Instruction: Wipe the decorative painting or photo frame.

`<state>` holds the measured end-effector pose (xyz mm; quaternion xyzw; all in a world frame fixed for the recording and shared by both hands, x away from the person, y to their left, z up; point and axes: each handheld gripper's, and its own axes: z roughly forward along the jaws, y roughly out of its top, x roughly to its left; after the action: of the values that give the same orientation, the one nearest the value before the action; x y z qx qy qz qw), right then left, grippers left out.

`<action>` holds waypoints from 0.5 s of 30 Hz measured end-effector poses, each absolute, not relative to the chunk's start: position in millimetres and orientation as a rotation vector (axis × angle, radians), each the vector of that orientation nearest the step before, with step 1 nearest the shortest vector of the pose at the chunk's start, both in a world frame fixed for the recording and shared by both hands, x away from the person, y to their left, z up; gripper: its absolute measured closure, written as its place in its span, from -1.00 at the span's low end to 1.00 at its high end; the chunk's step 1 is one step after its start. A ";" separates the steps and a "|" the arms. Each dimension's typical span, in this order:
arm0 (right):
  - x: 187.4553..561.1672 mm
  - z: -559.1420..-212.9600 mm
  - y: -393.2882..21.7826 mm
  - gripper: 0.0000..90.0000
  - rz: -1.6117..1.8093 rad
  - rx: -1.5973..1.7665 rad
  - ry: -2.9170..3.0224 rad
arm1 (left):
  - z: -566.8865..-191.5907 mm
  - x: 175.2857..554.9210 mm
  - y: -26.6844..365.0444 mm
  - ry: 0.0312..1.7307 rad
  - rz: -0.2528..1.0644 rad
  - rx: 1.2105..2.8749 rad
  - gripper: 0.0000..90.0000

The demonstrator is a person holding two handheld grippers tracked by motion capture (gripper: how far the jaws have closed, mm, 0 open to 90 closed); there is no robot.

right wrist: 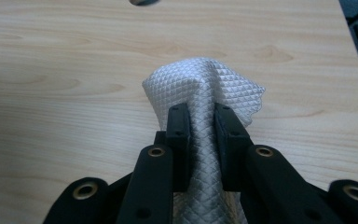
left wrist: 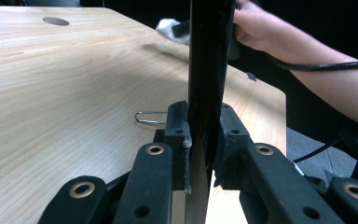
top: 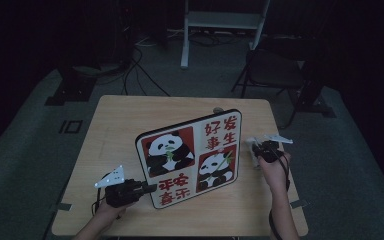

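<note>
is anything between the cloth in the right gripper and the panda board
Nothing visible does. The right gripper is shut on the white cloth just beside the right edge of the panda board, which the left gripper holds upright; bare table lies between them.

The panda board (top: 190, 159) stood on the bench (top: 115, 130) and hid the part of the bench top behind it. In the left gripper view the board (left wrist: 208, 70) showed only its thin dark edge, cut off at the top and bottom of the picture. A thin wire thing (left wrist: 149, 117) lay partly hidden behind the left tongs (left wrist: 204, 140); it was too small to tell what it was. The white cloth (right wrist: 205, 93) ran down between the right tongs (right wrist: 200, 135), and its lower part was cut off by the bottom edge. A dark round spot (right wrist: 142, 2) at the bench's far edge was cut off too.
</note>
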<state>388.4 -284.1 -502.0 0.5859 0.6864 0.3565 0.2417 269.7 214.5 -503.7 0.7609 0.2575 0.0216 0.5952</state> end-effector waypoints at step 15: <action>356.5 -430.8 -278.1 0.73 1.158 1.445 1.793 | -503.3 268.7 214.6 0.598 0.049 1.774 0.76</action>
<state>356.5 -278.1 -430.8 0.5386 0.6681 0.4314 0.2782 268.7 214.6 -503.3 0.7628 0.2572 0.0210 0.5928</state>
